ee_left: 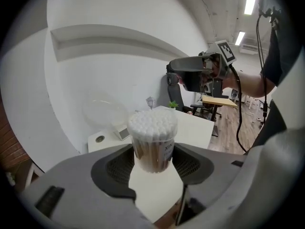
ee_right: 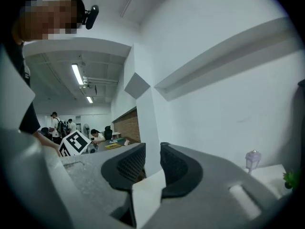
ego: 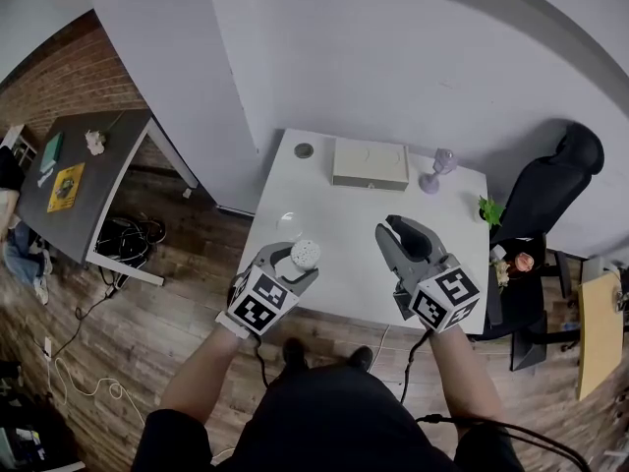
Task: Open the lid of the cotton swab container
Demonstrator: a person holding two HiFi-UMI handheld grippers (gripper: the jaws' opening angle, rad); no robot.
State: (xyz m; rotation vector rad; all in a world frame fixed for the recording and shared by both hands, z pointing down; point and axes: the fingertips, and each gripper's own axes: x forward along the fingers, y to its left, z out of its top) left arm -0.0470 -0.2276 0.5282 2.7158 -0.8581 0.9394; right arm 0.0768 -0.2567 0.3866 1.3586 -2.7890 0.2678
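Your left gripper (ego: 295, 261) clamps the cotton swab container (ee_left: 152, 144), its swab tips bare. The clear lid (ee_left: 102, 109) lies beyond the container. Your right gripper (ego: 401, 232), to the container's right, is narrow and empty. The opening looks done; next, probably set the container down.

left gripper (ego: 298, 261) gripping; right gripper (ego: 397, 232) raised, jaws slightly apart.

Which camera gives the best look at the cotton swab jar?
The left gripper view: the cotton swab jar fills the centre, between the jaws, swab tips showing. The head view shows only its small white top. The right gripper view misses it.
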